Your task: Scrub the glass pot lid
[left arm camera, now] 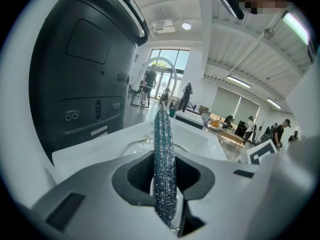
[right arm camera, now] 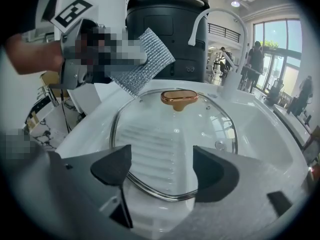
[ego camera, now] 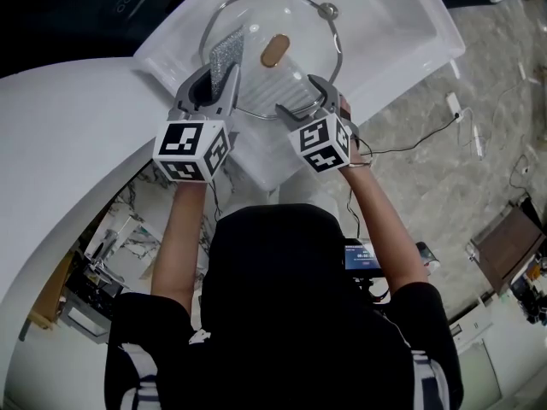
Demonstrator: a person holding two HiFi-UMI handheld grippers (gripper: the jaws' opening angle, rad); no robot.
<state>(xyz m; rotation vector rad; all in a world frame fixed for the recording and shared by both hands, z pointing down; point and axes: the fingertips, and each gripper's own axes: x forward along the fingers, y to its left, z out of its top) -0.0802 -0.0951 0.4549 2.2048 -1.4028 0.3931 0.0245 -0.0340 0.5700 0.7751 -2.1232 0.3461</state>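
Observation:
The glass pot lid [ego camera: 301,31] with a metal rim and a tan knob [ego camera: 275,50] lies on the ribbed drainboard of a white sink [ego camera: 402,54]. My left gripper [ego camera: 214,79] is shut on a silver sparkly scrub pad [ego camera: 225,54], held on edge over the lid's left side. In the left gripper view the scrub pad [left arm camera: 164,164] stands upright between the jaws of the left gripper [left arm camera: 165,184]. My right gripper [right arm camera: 162,171] is open at the near rim of the lid [right arm camera: 170,134], with the knob [right arm camera: 179,98] and scrub pad [right arm camera: 142,59] beyond.
A large black appliance [right arm camera: 167,29] stands behind the sink, next to a white curved faucet [right arm camera: 220,19]. The sink's deeper basin [right arm camera: 272,134] is to the right of the lid. A white curved counter [ego camera: 77,143] runs to the left. Cables [ego camera: 427,135] lie on the floor.

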